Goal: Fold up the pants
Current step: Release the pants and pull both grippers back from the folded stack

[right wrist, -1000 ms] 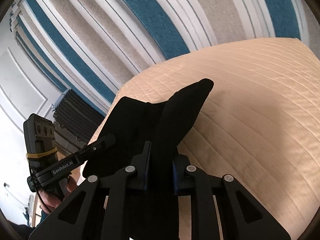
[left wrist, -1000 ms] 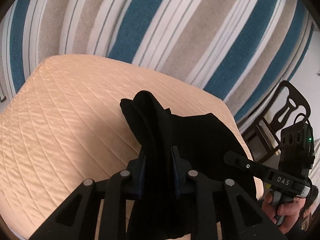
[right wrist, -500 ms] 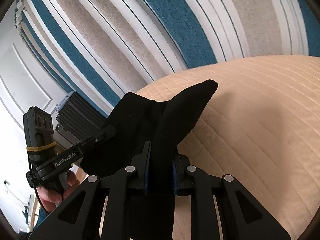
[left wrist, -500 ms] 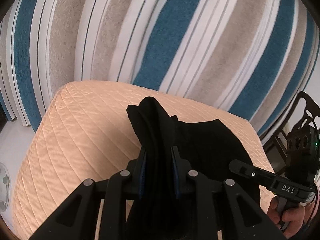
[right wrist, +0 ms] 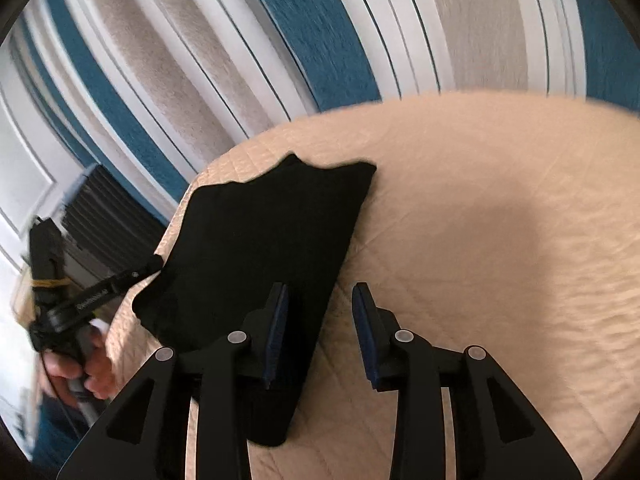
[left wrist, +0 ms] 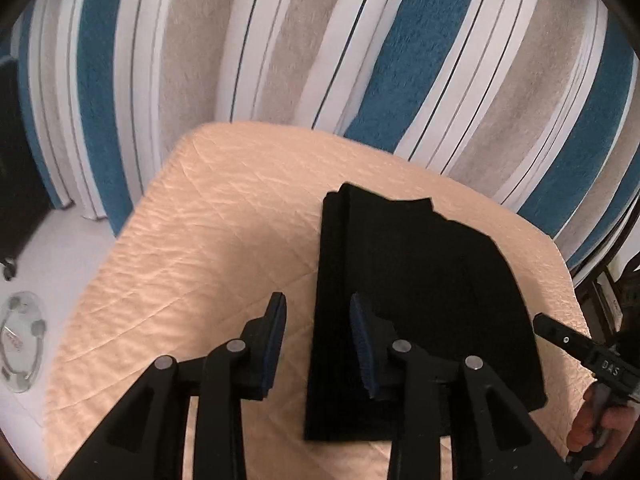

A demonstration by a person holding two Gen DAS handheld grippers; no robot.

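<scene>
The black pants (left wrist: 416,296) lie folded flat in a compact stack on the peach quilted surface (left wrist: 208,240). They also show in the right wrist view (right wrist: 260,248). My left gripper (left wrist: 318,312) is open and empty, hovering over the stack's left edge. My right gripper (right wrist: 322,304) is open and empty over the stack's right edge. The right gripper shows at the right edge of the left wrist view (left wrist: 560,338), just off the pants. The left gripper shows at the left in the right wrist view (right wrist: 120,280), beside the pants.
A blue, beige and white striped rug (left wrist: 320,48) covers the floor beyond the quilted surface. A glass bathroom scale (left wrist: 20,340) lies on the floor at the left. A dark ribbed unit (right wrist: 104,216) stands behind the left gripper. A dark chair frame (left wrist: 604,276) stands at the right.
Both grippers were shut on the lifted pants. They have opened and let go, and the pants now lie flat and folded on the quilted surface.
</scene>
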